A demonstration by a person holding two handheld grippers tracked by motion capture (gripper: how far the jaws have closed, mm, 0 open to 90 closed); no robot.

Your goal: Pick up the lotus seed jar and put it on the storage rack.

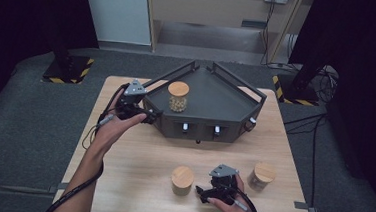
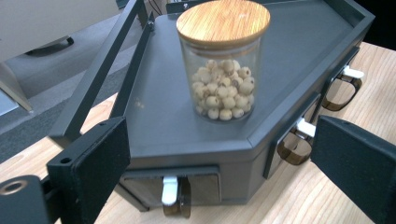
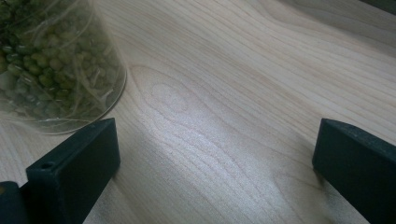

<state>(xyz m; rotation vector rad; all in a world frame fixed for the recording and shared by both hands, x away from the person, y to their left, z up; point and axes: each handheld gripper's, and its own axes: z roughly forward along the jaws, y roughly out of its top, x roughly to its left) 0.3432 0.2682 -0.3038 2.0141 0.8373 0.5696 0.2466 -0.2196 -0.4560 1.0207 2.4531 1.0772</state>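
Left hand-held gripper (image 2: 219,154) jaws wide, nothing between them, at the left corner of the dark grey angular metal tray stand (image 2: 177,135); the clear glass jar of pale beads with round bamboo lid (image 2: 223,70) stands upright on the stand straight ahead, near but untouched. Right hand-held gripper (image 3: 215,154) also wide and empty over the wooden worktop (image 3: 233,93), beside a glass jar of green beans (image 3: 51,65), so the left is nearer.

Dark grey tray (image 2: 187,135) with white latches (image 2: 169,190); clear jar (image 2: 224,79) of cream beads under a striped light-brown bamboo lid (image 2: 223,21); second jar (image 3: 51,65) of green beans; pale wood-grain table (image 3: 224,107); black fingers (image 2: 88,163)
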